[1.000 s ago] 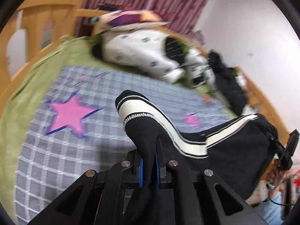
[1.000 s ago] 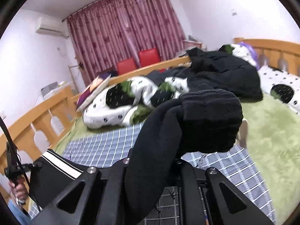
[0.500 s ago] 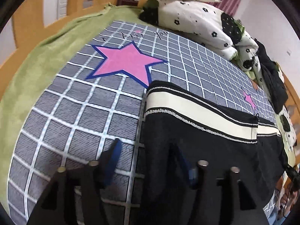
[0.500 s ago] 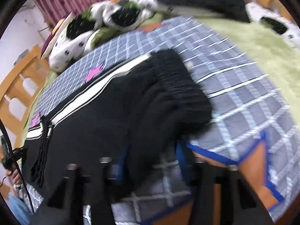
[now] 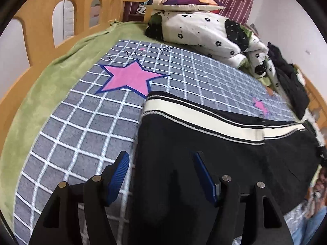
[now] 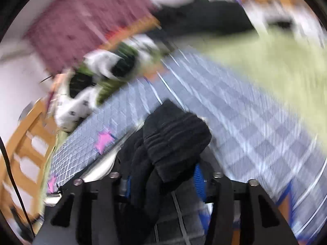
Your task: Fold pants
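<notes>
Black pants (image 5: 214, 155) with a cream side stripe (image 5: 196, 116) lie flat on a grey checked blanket (image 5: 81, 126). My left gripper (image 5: 161, 175) is open just above the near edge of the pants, blue pads wide apart, holding nothing. In the blurred right wrist view, the ribbed black end of the pants (image 6: 173, 132) bunches up between the fingers of my right gripper (image 6: 163, 181). Its blue pads stand apart on either side of the cloth.
A pink star (image 5: 128, 77) is printed on the blanket. A flower-print duvet (image 5: 204, 30) and a pillow (image 5: 184, 2) are piled at the bed's far side. Dark clothes (image 5: 290, 81) lie at right. A wooden bed rail (image 5: 40, 30) runs along the left.
Both grippers lowered the pants onto the blanket and opened. The left one has released the cloth and stays over it. The right view is now swinging and blurred.
</notes>
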